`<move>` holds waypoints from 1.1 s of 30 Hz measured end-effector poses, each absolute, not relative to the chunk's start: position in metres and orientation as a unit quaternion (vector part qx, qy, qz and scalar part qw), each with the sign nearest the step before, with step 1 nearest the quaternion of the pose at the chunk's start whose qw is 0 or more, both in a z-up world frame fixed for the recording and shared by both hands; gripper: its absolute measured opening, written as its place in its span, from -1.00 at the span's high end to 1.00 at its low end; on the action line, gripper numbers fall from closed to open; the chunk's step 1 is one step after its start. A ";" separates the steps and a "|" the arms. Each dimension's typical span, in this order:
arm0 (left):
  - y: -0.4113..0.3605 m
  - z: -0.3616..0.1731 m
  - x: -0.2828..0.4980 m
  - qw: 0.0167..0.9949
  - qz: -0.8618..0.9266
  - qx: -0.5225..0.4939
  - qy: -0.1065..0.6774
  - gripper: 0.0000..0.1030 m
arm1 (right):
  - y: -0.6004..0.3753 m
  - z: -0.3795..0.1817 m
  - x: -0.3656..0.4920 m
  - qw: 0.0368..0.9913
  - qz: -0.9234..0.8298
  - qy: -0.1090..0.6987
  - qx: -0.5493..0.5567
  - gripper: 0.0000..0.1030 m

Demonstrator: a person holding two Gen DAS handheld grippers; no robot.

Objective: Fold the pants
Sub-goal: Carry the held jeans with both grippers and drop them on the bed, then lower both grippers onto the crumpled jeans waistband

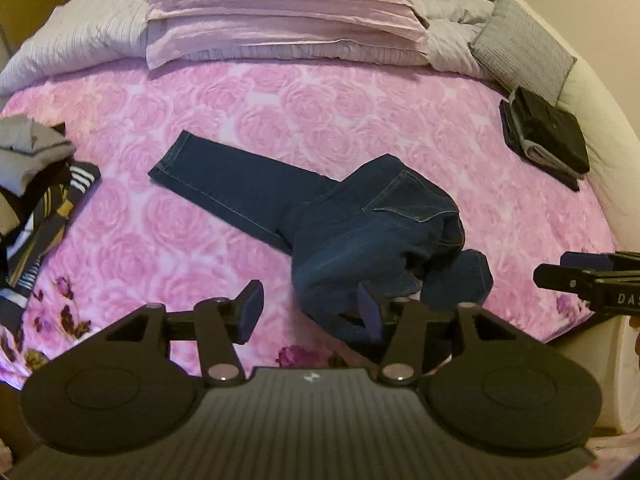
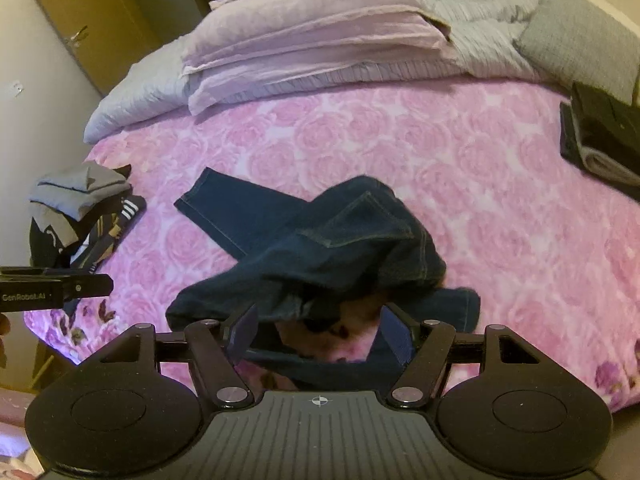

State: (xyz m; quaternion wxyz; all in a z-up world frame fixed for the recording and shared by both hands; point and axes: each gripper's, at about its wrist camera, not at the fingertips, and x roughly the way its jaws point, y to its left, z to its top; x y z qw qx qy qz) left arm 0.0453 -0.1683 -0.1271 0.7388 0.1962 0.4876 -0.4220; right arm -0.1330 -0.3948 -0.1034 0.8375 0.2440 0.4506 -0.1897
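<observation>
Nearest, left gripper (image 1: pixel 310 310) and right gripper (image 2: pixel 322 332) both hang with jaws apart, clamping nothing, low in frame over the near end of the jeans (image 1: pixel 360 232). Mid-frame the jeans lie crumpled on the pink bedspread (image 1: pixel 280 100), one leg stretched toward upper left; no fold made yet, by my judgement. Farther, a folded dark stack (image 1: pixel 548 136) sits right, pillows (image 1: pixel 280 12) top.
</observation>
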 end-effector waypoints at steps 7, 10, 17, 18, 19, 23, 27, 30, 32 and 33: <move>-0.178 -0.132 0.044 0.723 -0.438 0.210 0.491 0.00 | -0.389 -0.112 -0.140 0.828 -0.197 0.456 0.260 -0.26; -0.177 -0.139 0.048 0.714 -0.445 0.213 0.497 0.00 | -0.386 -0.110 -0.139 0.824 -0.209 0.458 0.258 -0.26; -0.168 -0.135 0.065 0.704 -0.464 0.216 0.493 -0.04 | -0.367 -0.106 -0.122 0.818 -0.227 0.465 0.252 -0.26; -0.167 -0.135 0.068 0.703 -0.466 0.216 0.492 -0.04 | -0.363 -0.106 -0.119 0.817 -0.230 0.466 0.249 -0.26; -0.166 -0.135 0.070 0.702 -0.469 0.216 0.491 -0.04 | -0.360 -0.106 -0.117 0.817 -0.233 0.467 0.247 -0.26; -0.161 -0.137 0.076 0.698 -0.480 0.216 0.485 -0.05 | -0.349 -0.108 -0.112 0.816 -0.242 0.465 0.244 -0.26; -0.155 -0.141 0.080 0.701 -0.473 0.215 0.490 -0.05 | -0.346 -0.115 -0.110 0.811 -0.244 0.471 0.245 -0.26; -0.150 -0.141 0.082 0.702 -0.468 0.215 0.491 -0.08 | -0.346 -0.117 -0.108 0.812 -0.241 0.472 0.244 -0.26; -0.150 -0.141 0.081 0.706 -0.464 0.215 0.490 -0.09 | -0.348 -0.117 -0.107 0.814 -0.238 0.471 0.243 -0.26; -0.150 -0.142 0.081 0.708 -0.461 0.213 0.491 -0.11 | -0.350 -0.117 -0.108 0.814 -0.237 0.472 0.241 -0.26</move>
